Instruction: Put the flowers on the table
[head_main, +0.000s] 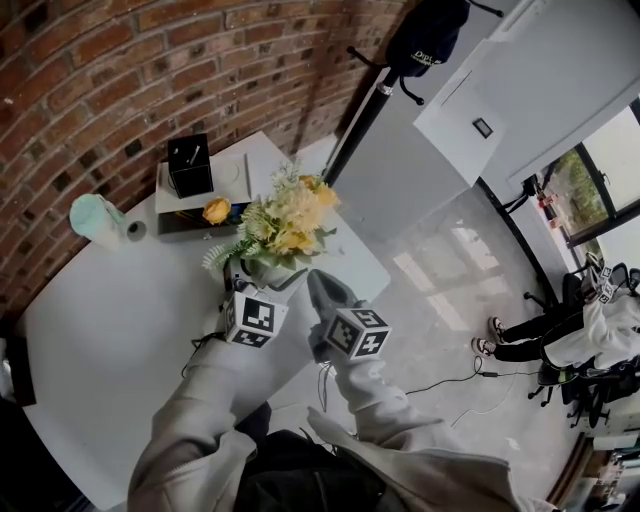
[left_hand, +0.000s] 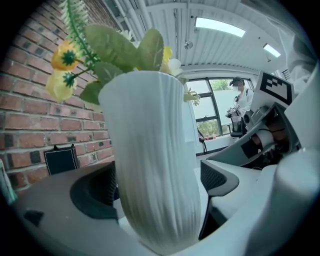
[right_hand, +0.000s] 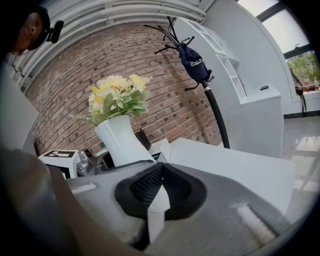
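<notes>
The white counter (head_main: 120, 330) has a ribbed white vase (left_hand: 152, 150) of yellow flowers (head_main: 290, 215) standing upright near its front edge. The left gripper (left_hand: 160, 187) has its fingers spread wide either side of the vase, one visibly clear of it. Just beside it, the right gripper (right_hand: 161, 172) has its fingers pressed together.

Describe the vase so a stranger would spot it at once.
Find the white table in front of the brick wall. Near its edge, between the left gripper's jaws, is the vase. It alone is white, ribbed and tall, topped with yellow flowers and green leaves, unlike the black box behind it.
</notes>
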